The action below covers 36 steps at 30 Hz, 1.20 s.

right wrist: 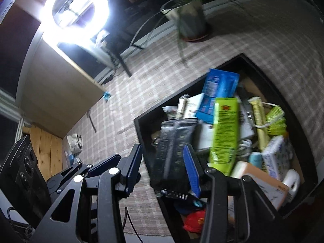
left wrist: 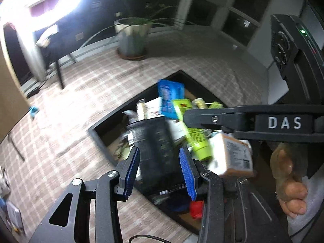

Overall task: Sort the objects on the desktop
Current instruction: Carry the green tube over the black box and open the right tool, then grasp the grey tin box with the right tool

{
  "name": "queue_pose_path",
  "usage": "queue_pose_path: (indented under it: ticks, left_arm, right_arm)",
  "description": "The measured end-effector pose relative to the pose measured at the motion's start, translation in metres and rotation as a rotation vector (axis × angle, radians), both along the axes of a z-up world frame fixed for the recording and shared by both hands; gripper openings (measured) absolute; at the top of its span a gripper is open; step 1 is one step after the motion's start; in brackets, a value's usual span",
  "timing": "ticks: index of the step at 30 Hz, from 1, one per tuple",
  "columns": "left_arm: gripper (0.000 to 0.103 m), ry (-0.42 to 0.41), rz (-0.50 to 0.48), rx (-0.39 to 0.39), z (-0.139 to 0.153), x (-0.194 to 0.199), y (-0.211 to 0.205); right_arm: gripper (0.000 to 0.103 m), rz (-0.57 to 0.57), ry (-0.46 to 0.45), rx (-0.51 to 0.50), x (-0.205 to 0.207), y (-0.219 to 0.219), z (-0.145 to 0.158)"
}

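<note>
A black-rimmed box (left wrist: 131, 101) (right wrist: 182, 93) sits on the checked tablecloth, packed with several items. Among them are a black pouch (left wrist: 154, 141) (right wrist: 174, 145), a green tube (left wrist: 192, 129) (right wrist: 224, 133), a blue packet (left wrist: 170, 97) (right wrist: 218, 89) and a brown-and-white carton (left wrist: 232, 156) (right wrist: 261, 180). My left gripper (left wrist: 160, 172) is open, and the pouch shows beyond its blue pads. My right gripper (right wrist: 162, 170) hangs open over the pouch, with a gap at the left pad. One right finger (left wrist: 202, 119) reaches over the box. The left fingers (right wrist: 101, 164) are over the cloth beside the box.
A potted plant (left wrist: 133, 36) (right wrist: 190, 20) stands at the far side. A ring light (right wrist: 75, 6) glares at top left. A small blue item (left wrist: 33, 110) (right wrist: 106, 96) and a crumpled white thing (right wrist: 75, 141) lie on the cloth. A person's hand (left wrist: 289, 182) grips the right tool.
</note>
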State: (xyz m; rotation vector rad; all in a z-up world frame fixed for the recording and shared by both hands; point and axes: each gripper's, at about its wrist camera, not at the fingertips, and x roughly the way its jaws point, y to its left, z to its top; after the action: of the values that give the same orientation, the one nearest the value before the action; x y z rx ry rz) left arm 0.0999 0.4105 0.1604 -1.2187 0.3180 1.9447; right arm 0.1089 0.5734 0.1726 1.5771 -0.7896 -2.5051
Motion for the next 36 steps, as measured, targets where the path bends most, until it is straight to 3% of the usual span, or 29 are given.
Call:
queue_pose_path:
  ticks: [10, 24, 36]
  left_arm:
    - [0.039, 0.005, 0.277, -0.050, -0.015, -0.042, -0.108]
    - [0.039, -0.084, 0.697, -0.093, -0.056, -0.078, -0.290]
    - [0.039, -0.207, 0.934, -0.029, -0.089, -0.085, -0.401]
  right_arm:
    - [0.042, 0.182, -0.009, 0.043, -0.041, -0.085, -0.009]
    - [0.042, 0.465, -0.027, 0.085, -0.093, -0.235, -0.031]
    - [0.042, 0.695, -0.060, 0.113, -0.110, -0.353, -0.051]
